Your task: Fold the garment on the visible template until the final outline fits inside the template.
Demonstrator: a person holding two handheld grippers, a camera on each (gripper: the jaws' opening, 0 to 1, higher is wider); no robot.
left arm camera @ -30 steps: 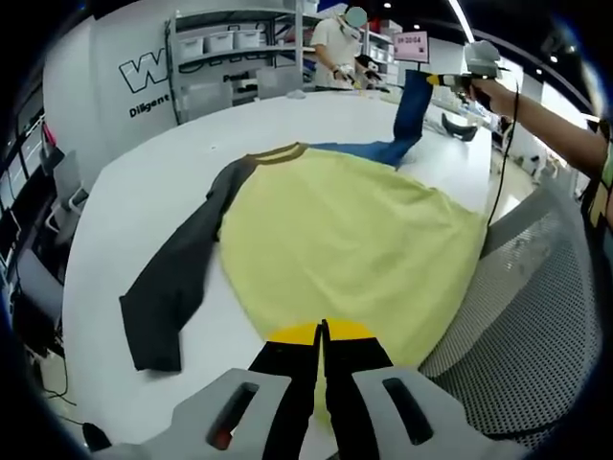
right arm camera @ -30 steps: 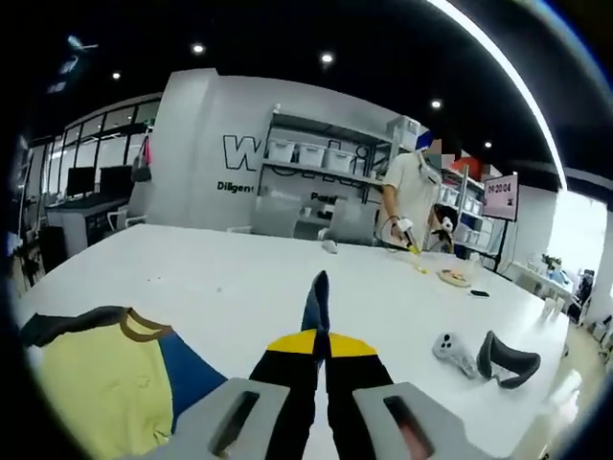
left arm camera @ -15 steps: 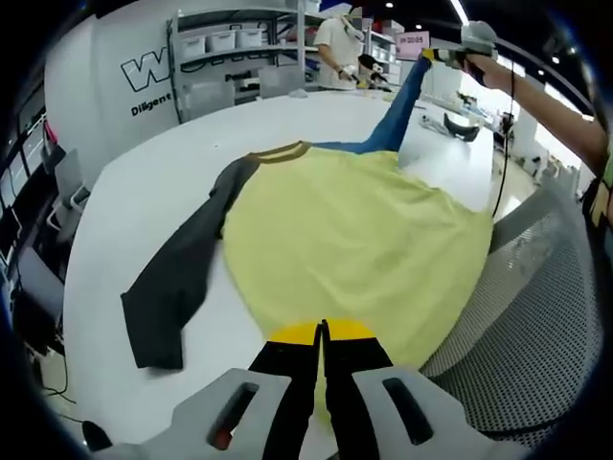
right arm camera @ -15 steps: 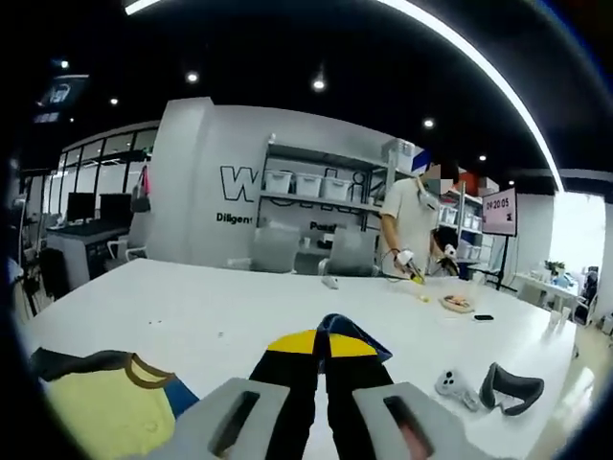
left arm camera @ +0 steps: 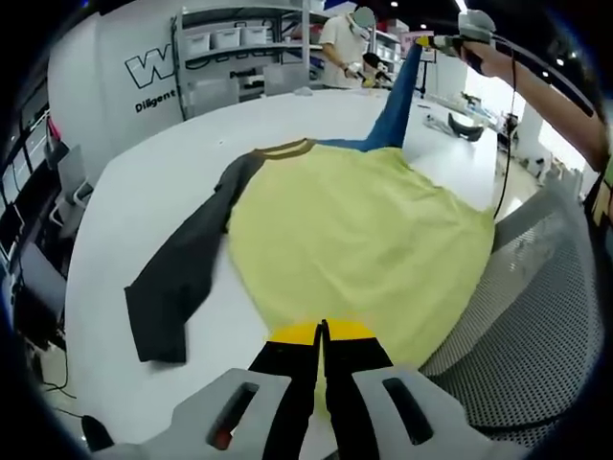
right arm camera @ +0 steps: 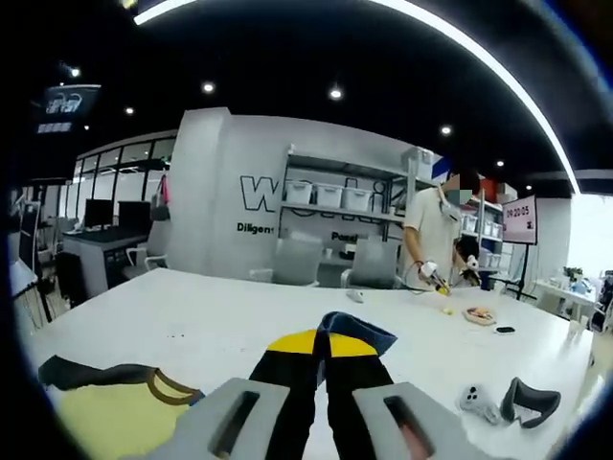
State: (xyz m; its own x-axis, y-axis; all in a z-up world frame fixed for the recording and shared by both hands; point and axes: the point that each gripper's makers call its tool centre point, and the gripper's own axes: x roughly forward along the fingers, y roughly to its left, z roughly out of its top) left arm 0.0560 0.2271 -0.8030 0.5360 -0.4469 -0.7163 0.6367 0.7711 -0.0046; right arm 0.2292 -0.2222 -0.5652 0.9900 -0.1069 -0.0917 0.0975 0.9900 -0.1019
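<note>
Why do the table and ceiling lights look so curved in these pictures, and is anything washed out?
That is fisheye distortion. In the left gripper view the white table bows around the yellow shirt, and the far right glares with window light. In the right gripper view the ceiling light strip arcs overhead; the room is dim, the blue sleeve sharp near the right tool.

Garment [left arm camera: 354, 240] near hem hidden behind left claw [left arm camera: 322, 335]; wall lettering [right arm camera: 287, 195] partly hidden by shelving.
</note>
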